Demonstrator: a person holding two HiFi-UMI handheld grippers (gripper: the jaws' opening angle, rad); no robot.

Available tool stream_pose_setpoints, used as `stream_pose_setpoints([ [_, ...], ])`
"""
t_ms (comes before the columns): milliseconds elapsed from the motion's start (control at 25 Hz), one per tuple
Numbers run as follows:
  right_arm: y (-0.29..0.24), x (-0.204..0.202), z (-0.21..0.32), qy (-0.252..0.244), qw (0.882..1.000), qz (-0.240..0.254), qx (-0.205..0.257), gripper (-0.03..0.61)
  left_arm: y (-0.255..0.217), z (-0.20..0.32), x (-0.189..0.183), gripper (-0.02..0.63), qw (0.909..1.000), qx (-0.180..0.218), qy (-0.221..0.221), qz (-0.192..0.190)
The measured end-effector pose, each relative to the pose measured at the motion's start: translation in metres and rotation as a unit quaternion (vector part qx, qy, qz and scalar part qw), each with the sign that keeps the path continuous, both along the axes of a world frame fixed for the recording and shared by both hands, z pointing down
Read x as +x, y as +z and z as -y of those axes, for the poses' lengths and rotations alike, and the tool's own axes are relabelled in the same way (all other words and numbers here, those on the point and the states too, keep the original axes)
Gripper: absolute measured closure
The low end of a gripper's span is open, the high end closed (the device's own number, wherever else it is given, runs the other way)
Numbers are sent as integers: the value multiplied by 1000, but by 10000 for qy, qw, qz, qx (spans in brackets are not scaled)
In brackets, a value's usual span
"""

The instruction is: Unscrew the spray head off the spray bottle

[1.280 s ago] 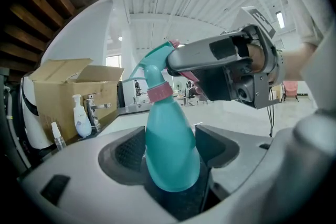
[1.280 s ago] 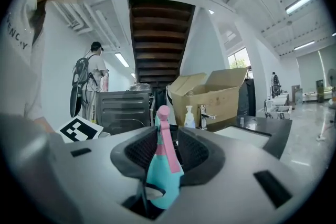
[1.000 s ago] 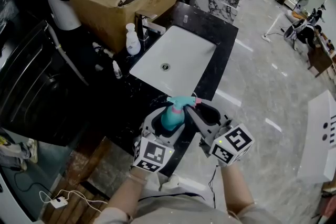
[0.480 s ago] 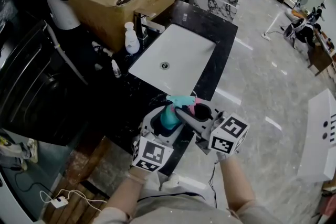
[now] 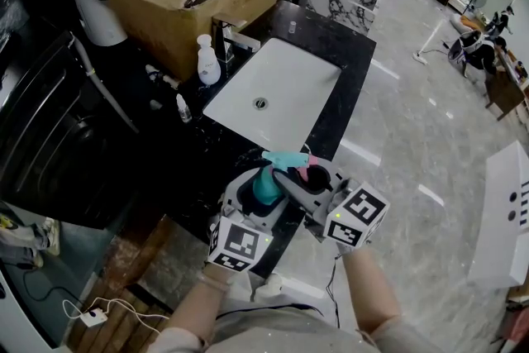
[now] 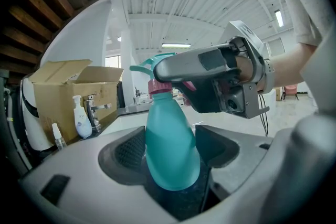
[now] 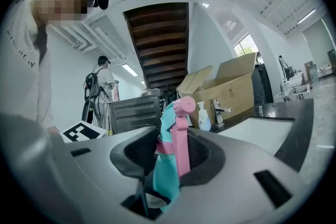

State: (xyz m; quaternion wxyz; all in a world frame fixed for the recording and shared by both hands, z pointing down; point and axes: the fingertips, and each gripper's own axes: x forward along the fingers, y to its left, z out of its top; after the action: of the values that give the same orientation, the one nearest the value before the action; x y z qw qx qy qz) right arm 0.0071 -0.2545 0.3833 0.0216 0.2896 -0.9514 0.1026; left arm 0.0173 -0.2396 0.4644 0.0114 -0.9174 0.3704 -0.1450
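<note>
**Risks.** The left gripper (image 6: 169, 140) is clamping the spray bottle (image 6: 172, 162) low on its body. Its jaws are standing wide, with both pads (image 6: 129, 150) bearing on the bottle. The bottle is being held upright in the air over the near edge of the dark counter (image 5: 347, 54), in front of the white sink (image 5: 285, 78). The wall at the grip is curved and slick, so the bottle is likely to be spinning in the pads once torque comes on.

The right gripper (image 7: 173, 153) is sitting around the spray head (image 7: 170, 118) with its jaws partly apart, having just been opening. The head is standing between them, and the pads are not visibly pressing on it. Closing again on the trigger (image 7: 184, 152) instead of the collar (image 7: 161, 147) would be bending the trigger rather than turning the thread.

**Materials.**
- **Bottle:** smooth teal plastic, pear-shaped, narrowing toward the neck. Contents cannot be told.
- **Pads:** dark, cross-hatched, cupped.
- **Head:** teal shell, pink collar, round pink nozzle (image 7: 187, 107), and a long flat pink trigger hanging down.
</note>
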Motion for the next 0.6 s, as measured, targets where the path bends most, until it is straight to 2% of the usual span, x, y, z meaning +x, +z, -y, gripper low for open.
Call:
stream_pose_setpoints([
  [280, -22, 5, 1, 104, 9995, 45, 308, 445, 0, 0, 0, 313, 10000, -1, 10, 1],
  [600, -44, 14, 3, 269, 9984, 188, 461, 445, 2, 0, 0, 312, 9999, -6, 65, 79],
])
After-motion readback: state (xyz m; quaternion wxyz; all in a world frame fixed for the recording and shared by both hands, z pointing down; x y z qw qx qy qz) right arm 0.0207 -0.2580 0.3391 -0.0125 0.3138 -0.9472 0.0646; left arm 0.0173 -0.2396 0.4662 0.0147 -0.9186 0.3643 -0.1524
